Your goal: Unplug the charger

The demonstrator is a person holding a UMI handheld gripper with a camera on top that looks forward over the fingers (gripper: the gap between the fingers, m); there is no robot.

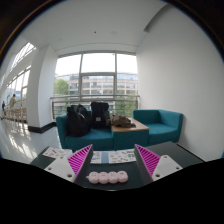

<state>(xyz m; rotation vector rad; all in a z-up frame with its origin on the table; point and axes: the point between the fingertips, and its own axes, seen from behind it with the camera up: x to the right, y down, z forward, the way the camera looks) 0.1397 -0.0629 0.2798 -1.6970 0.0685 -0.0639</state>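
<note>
Tongs (108, 165) stand wide apart, nothing gripped; the magenta pads (80, 158) face each other across a broad gap.

Between the fingertips, low and centred, lies a pale pinkish-white bar (108, 177) with a row of round bumps. Likely the charger or a multi-socket block, but I cannot tell which, and no cord or plug shows. Its long axis runs crosswise, from one finger toward the other. It sits on the dark desk (185, 153), not touched by either finger, with gaps on both sides.

Judgement: if this bar is the task's thing, it lies straight ahead and a little below the tongs, already centred. The move turns on closing across its length or turning to take it across the short side; the crosswise lie makes the first awkward.

Just beyond the fingers, flat white sheets with small marks (121, 156) lie on the desk, one at each side and one ahead.

No open containers close by. Further off, a teal sofa (160, 124) carries two dark bags (88, 118), both closed; contents hidden. A low table (129, 127) stands beside them with something small on it.

Farthest: tall windows (96, 75), railing, buildings outside.
</note>
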